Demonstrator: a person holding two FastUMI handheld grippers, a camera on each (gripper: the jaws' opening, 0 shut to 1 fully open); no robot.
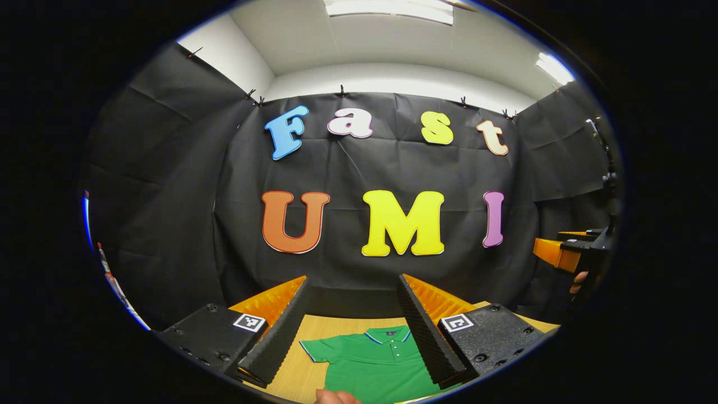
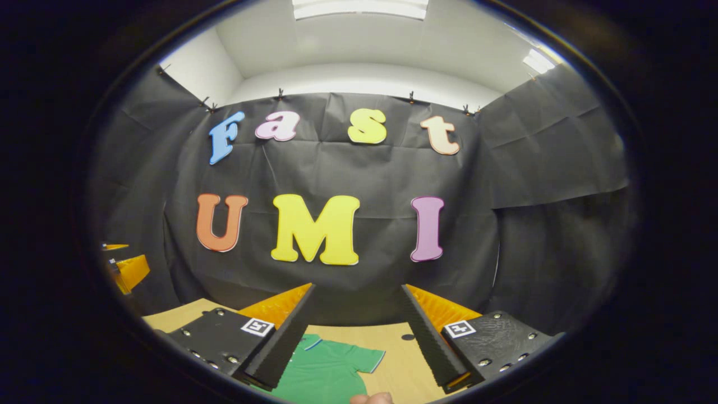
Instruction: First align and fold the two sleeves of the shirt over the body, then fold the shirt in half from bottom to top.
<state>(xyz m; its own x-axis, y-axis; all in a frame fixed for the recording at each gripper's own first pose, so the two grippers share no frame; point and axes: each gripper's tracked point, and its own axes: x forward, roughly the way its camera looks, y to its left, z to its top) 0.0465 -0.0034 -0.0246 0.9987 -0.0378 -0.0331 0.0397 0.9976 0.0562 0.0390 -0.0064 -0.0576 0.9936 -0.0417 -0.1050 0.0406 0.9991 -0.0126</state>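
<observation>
In the left gripper view, nearest the lens, the left tool [image 1: 354, 320] with fingers spread wide apart, gripping nothing, raised above the surface [image 1: 320, 328]. Between and below the fingers, a green shirt [image 1: 373, 362] flat on the wood, collar toward the far wall, one short sleeve spread out toward the tool's left finger, the other side hidden behind the right finger. A fingertip [image 1: 335, 397] at the bottom edge, just under the shirt. Far off to the right, the right tool [image 1: 566, 252], held up. In the right gripper view, the right tool [image 2: 359, 328] likewise wide apart and empty, above the surface [image 2: 392, 342]. Shirt [image 2: 328, 367] down beside the left finger, sleeve pointing toward the gap between the fingers.
</observation>
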